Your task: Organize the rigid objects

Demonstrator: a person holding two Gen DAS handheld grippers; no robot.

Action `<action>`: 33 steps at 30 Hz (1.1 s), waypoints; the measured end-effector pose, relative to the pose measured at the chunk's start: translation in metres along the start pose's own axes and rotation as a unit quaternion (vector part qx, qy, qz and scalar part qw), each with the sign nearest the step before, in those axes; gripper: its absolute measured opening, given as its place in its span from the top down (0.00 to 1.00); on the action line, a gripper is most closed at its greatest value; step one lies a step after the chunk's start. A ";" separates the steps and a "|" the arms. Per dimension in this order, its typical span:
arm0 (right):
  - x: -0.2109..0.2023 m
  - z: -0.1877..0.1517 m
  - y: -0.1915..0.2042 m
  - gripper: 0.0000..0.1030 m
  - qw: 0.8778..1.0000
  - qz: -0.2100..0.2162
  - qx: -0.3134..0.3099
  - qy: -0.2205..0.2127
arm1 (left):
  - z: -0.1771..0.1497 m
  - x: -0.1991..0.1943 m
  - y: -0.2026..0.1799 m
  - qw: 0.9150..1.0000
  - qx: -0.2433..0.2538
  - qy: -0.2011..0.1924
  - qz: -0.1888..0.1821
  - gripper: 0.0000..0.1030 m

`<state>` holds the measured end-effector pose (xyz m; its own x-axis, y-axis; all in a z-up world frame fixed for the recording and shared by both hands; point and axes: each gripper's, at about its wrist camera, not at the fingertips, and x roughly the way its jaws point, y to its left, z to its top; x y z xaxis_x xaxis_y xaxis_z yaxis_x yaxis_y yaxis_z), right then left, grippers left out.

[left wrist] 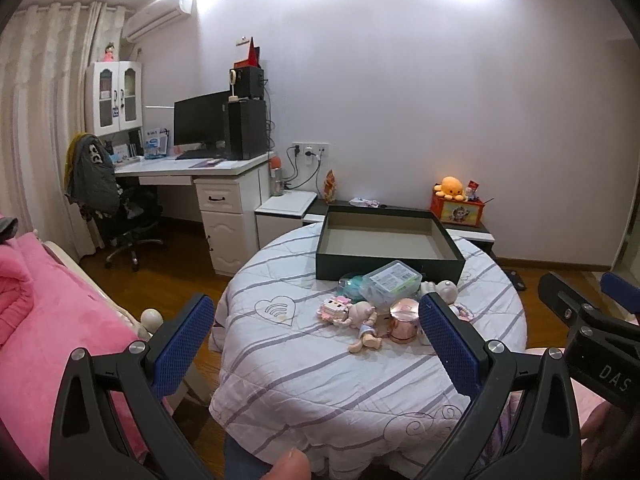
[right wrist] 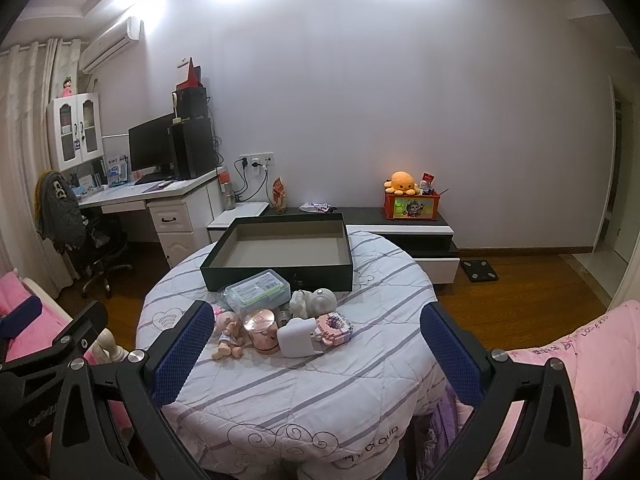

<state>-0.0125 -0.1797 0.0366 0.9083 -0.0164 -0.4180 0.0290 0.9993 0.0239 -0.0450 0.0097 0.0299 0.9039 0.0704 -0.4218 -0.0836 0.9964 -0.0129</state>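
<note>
Left gripper (left wrist: 316,344) spread wide, nothing between its two blue pads (left wrist: 182,344); hovering short of the round table (left wrist: 304,392), above its near edge; right gripper (right wrist: 316,350) likewise wide apart and empty, hanging over the near side of the same table, two blue pads flanking the pile.

Just past the fingers, one cluster of small things on the striped quilted cover: one doll (right wrist: 228,336) lying on its back; one copper-coloured round tin (right wrist: 262,330) beside it, touching or nearly so; one white block-shaped case (right wrist: 296,338) leaning against one pink brick-built toy (right wrist: 334,326); one white rounded figure (right wrist: 316,300) behind those; one clear plastic box (right wrist: 258,290) with a green-and-white label at the back of the pile; something teal (left wrist: 352,282) half hidden under that box, kind unclear.

Behind the pile, one wide shallow dark box (right wrist: 280,258), open-topped and empty, front wall close to the clear box.

Farther off: one desk (left wrist: 192,168) with one monitor (left wrist: 200,120); one office chair (left wrist: 120,216); one orange plush (right wrist: 402,182) on one orange crate (right wrist: 412,206).
</note>
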 end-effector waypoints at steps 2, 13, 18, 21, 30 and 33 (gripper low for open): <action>0.000 0.000 0.000 0.00 1.000 0.000 0.000 0.000 | 0.000 0.000 0.000 1.000 0.001 0.000 0.003 0.00; 0.004 0.002 0.000 0.00 1.000 0.001 -0.003 0.005 | -0.005 0.008 0.004 1.000 0.003 0.007 0.000 0.00; 0.016 0.001 0.000 0.00 1.000 0.002 -0.005 0.013 | -0.009 0.023 0.005 1.000 0.003 0.024 -0.006 0.00; 0.028 -0.002 -0.003 0.00 1.000 0.002 -0.006 0.023 | -0.013 0.039 0.006 0.999 0.000 0.039 -0.010 0.00; 0.088 -0.027 -0.017 0.00 0.997 -0.002 -0.006 0.083 | -0.038 0.101 -0.005 0.996 0.007 0.089 -0.021 0.00; 0.111 -0.036 -0.019 0.00 0.994 -0.001 -0.007 0.107 | -0.047 0.126 -0.011 0.993 0.009 0.113 -0.028 0.00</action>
<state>0.0729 -0.1989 -0.0430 0.7989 -0.0124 -0.6013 0.0236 0.9997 0.0107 0.0497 0.0057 -0.0659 0.7894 0.0036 -0.6139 -0.0260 0.9993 -0.0276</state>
